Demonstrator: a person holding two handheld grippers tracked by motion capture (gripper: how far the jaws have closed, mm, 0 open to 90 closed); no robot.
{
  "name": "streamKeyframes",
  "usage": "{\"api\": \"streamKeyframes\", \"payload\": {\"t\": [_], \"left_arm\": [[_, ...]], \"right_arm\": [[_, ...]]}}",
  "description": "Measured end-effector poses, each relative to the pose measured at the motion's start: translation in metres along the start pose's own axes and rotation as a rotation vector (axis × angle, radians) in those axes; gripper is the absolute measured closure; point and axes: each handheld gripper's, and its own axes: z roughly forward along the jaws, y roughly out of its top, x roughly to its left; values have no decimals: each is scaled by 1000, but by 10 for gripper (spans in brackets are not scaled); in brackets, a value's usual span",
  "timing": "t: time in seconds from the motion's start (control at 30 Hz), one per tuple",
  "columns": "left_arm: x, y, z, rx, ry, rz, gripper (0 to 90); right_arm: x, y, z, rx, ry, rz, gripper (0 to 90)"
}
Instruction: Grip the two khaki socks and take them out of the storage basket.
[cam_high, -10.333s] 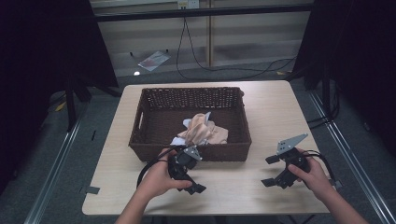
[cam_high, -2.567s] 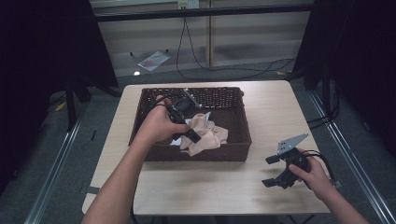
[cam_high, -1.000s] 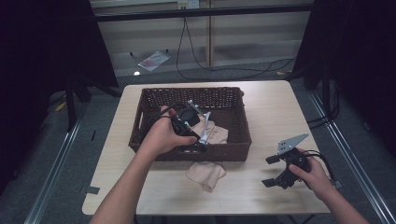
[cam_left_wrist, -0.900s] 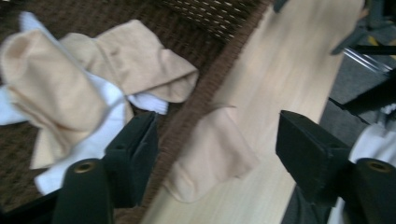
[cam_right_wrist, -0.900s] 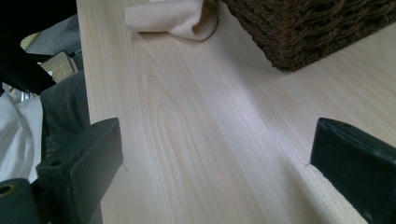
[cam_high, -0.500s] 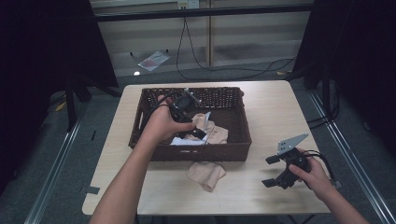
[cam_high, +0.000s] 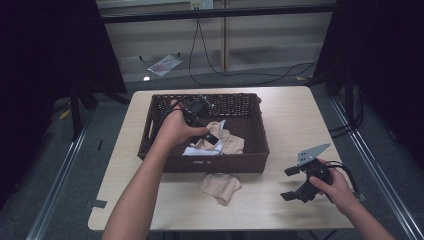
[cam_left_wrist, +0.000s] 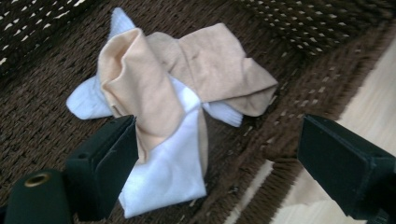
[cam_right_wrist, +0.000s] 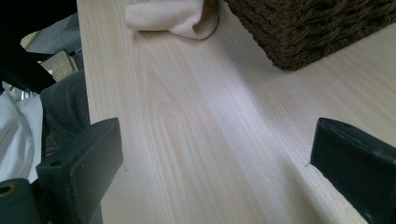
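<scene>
**Q:** What state are the two grippers found in, and where does the work lie?

**A:** The left gripper (cam_left_wrist: 219, 154) is seen released, its jaws spread wide and nothing held. It is poised inside the wicker basket (cam_high: 255, 131), directly above the bundle of socks (cam_left_wrist: 177, 93). The bundle sits just ahead of and between the jaws, with the left jaw just beside the tan fold; contact cannot be confirmed. The right gripper (cam_high: 300, 182) is likewise released and empty, rested on the table (cam_right_wrist: 187, 140). A loose tan sock (cam_high: 221, 185) is found well ahead of its jaws, at the foot of the basket wall.

**Q:** How is the bundle expected to handle, and where should it be taken?

**A:** The cloth is judged light, soft and limp; no crushing risk is expected, but sag and trailing ends are likely. The raised tan fold nearest the left jaw is recommended as the hold. The white sock (cam_left_wrist: 163, 177) is tangled beneath and may be dragged up with it.

**Q:** What edges and room are to be observed?

**A:** The basket rim lies close beside the right jaw, so a vertical lift is advised before any sideways travel. Bare tabletop is available beyond the rim
</scene>
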Motion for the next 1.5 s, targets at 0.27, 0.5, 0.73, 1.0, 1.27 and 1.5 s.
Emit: {"api": "streamKeyframes", "payload": {"t": [0.27,0.5,0.73,1.0,1.27,1.5], "left_arm": [[10,2,10,2,4,-25,113],[21,3,18,2,24,-52,108],[31,2,31,11,42,-83,112],[39,2,42,16,40,-112,120],[45,3,49,24,37,-130,147],[48,3,54,32,49,-130,182]], "right_arm": [[0,0,1,2,2,-2,16],[0,0,1,5,2,0,16],[0,0,1,1,2,-3,16],[0,0,1,0,6,-5,16],[1,1,1,-3,10,-6,17],[1,1,0,-4,7,-7,16]]}}
